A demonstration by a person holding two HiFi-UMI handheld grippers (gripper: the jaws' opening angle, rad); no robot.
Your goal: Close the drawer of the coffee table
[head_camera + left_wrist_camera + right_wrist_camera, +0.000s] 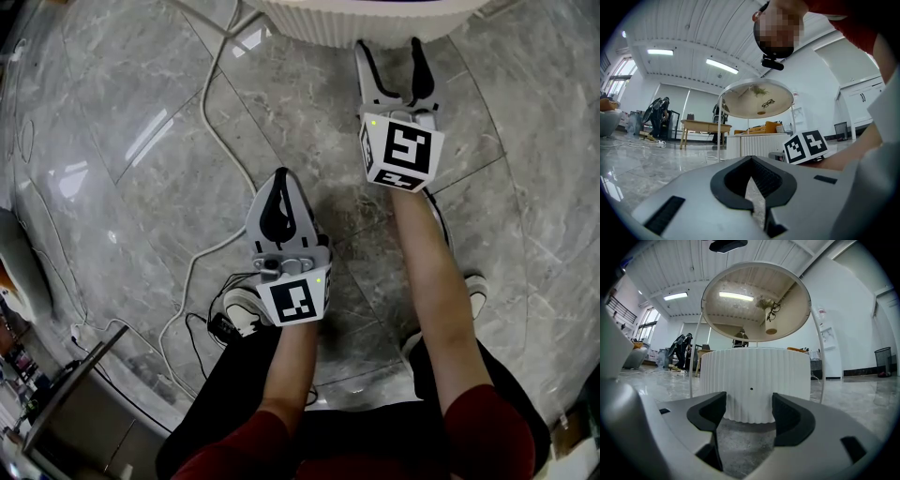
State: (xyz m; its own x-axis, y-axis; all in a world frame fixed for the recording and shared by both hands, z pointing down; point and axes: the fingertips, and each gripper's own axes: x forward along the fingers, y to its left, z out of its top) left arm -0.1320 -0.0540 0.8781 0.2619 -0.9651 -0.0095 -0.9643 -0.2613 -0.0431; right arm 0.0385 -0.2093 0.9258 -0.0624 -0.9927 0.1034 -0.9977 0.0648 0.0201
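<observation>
The coffee table is a white ribbed drum [754, 380] under a round top [754, 301] on thin posts. Its ribbed wall [356, 19] shows at the head view's top edge. The wall looks flush, with one small dark hole [751, 389]; no drawer stands out from it. My right gripper [394, 61] is open, its fingers [790, 420] pointing at the drum from a short way off, with nothing between them. My left gripper [279, 202] hangs farther back over the floor, shut and empty. From there the table [750, 145] lies ahead, with the right gripper's marker cube [806, 146] to its right.
White cables [211, 112] run over the grey marble floor at left, down to a black plug [223, 326]. The person's shoes [246, 309] stand below the grippers. A metal-edged unit [75, 394] sits at lower left. A wooden table [705, 126] and people [658, 115] are far off.
</observation>
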